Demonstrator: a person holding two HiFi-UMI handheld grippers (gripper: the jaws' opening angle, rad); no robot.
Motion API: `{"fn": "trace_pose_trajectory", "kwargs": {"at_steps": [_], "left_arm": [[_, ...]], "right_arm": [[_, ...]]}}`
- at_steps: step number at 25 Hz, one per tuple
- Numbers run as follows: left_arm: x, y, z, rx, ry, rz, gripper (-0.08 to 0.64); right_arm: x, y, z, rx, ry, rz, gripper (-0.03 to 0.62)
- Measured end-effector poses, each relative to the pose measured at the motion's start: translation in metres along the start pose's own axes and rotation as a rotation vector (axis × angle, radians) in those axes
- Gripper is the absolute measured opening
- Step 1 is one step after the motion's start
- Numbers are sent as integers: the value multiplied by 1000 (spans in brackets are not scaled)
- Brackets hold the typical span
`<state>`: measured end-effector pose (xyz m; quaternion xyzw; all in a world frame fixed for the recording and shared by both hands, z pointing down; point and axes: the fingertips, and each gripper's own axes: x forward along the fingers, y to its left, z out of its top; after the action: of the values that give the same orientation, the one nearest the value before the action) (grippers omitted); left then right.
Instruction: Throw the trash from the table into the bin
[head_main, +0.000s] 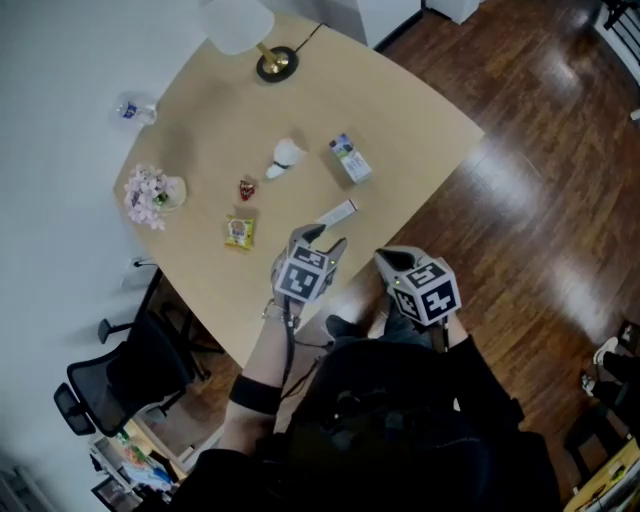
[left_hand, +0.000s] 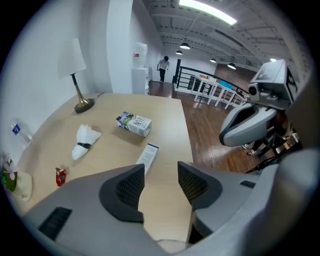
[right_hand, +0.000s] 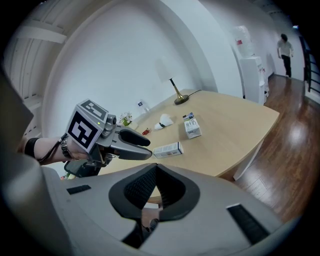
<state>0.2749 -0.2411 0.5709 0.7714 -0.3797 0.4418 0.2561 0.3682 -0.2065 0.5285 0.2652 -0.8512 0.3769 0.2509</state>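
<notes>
Pale wood forms the curved tabletop before you, with dark plank flooring off its right edge.

In the head view your left gripper hangs over the near edge. Its own view shows the jaws partly apart, with only bare table between them. From its tips, the trash lies as follows:
- a long white box with a blue end just beyond, at 12 o'clock
- a small white-and-blue carton farther out, at 1 o'clock
- a crumpled white paper wad with a dark band at 11 o'clock
- a small red wrapper at 10 o'clock
- a yellow packet at 9 o'clock, which only the head view shows

Your right gripper is off the table at the left gripper's 3 o'clock. Its jaws are pressed together and hold nothing.

The head view also gives you a pink flower bunch, a clear bottle and a black office chair. The left gripper view adds a brass-footed lamp with a white shade, ceiling strip lights, a black railing and a distant person. The right gripper view shows the left gripper's marker cube.

Print on the carton and the box is too small to read.
</notes>
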Motion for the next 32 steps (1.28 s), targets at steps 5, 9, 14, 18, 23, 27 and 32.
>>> {"fn": "trace_pose_trajectory", "kwargs": {"at_steps": [5,9,14,18,23,27,32], "left_arm": [[35,16,7,75,66,-17,322],[63,26,-3,126,141,-43,341],[80,28,-20,118,182,-69,279],[84,30,-23,128,186,-36,221],[82,29,-19,101,152,-9,163],[57,23,-8,43,93,12,156],[-7,2,-9,-88,13,31,153]], "right_arm": [[6,-17,2,12,8,-10,8],[8,-26,1,23,14,-20,9],[12,-34,-3,34,14,-34,9],[11,-34,-3,49,13,-28,8],[10,-35,-4,49,17,-29,9],[10,-32,-1,24,18,-23,8],[12,-14,10,-47,24,4,9]]}}
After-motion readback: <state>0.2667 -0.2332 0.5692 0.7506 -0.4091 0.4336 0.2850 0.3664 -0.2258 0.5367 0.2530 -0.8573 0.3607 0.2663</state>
